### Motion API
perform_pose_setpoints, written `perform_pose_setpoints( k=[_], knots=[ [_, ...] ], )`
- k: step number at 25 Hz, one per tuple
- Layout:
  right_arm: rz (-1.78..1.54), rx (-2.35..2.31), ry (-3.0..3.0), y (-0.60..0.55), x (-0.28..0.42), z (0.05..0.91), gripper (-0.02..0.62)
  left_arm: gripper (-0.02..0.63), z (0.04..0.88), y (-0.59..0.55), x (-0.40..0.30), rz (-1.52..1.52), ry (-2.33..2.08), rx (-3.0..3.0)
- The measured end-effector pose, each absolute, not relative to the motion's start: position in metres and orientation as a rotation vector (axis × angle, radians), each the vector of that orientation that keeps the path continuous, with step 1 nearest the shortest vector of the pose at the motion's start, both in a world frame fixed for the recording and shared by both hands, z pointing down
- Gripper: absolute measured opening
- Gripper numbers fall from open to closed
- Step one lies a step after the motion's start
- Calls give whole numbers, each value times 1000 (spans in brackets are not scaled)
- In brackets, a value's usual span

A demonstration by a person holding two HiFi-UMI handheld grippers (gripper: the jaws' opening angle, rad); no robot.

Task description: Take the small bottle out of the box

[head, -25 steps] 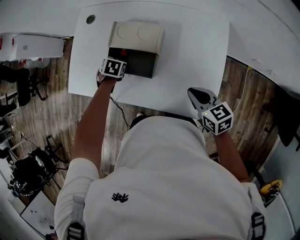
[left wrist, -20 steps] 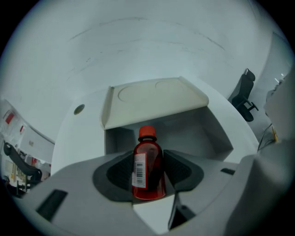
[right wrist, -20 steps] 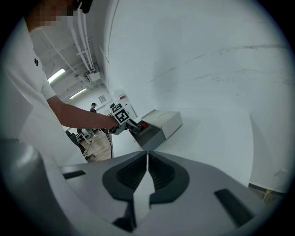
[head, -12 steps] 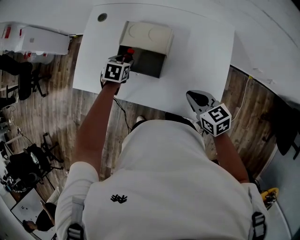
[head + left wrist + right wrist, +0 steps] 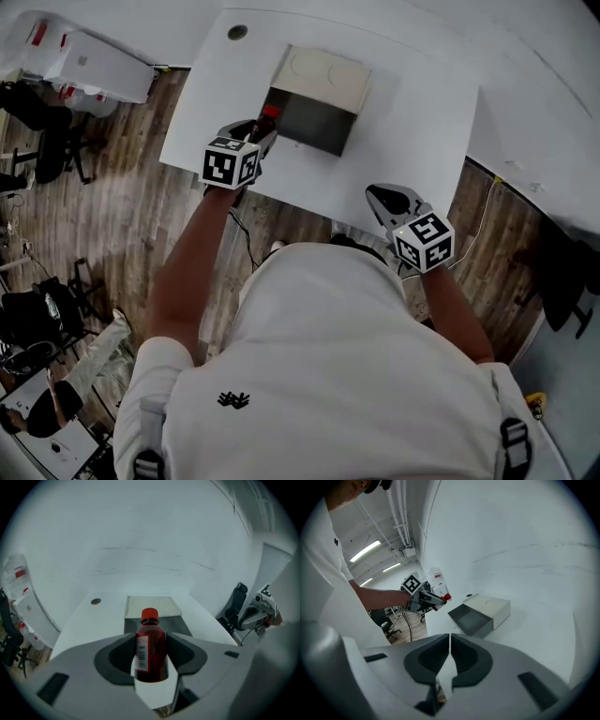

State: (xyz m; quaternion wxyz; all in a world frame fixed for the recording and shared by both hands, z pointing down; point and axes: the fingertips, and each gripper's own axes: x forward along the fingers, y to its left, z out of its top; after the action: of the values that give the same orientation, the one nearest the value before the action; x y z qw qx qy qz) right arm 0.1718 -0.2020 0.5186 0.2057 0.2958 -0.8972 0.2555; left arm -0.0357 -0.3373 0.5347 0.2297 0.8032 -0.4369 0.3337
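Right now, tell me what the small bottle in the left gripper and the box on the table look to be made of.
The small bottle is probably clear plastic holding a dark red liquid. Its wall is glossy with soft highlights, and it has a red cap and a white, paper-like barcode label. The box has a matte cream shell and a dark grey inside. Two faint circles pressed into its top suggest moulded plastic, though stiff card isn't ruled out.

Lab-like workroom, bare white table [image 5: 412, 136], black office chairs [image 5: 45, 133], ceiling strip lights [image 5: 365, 550] (exposed pipes [image 5: 401, 517] overhead)
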Motion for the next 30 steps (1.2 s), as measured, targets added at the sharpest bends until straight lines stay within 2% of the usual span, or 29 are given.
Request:
perform_pose_setpoints(
  k=[20, 30],
  knots=[
    [596, 761, -2500, -141, 64, 505, 14, 207, 451, -206, -115, 540, -1215, 2347],
    [583, 824, -2477, -95, 24, 501, 14, 207, 435, -136, -155, 489, -1200, 2413]
  ],
)
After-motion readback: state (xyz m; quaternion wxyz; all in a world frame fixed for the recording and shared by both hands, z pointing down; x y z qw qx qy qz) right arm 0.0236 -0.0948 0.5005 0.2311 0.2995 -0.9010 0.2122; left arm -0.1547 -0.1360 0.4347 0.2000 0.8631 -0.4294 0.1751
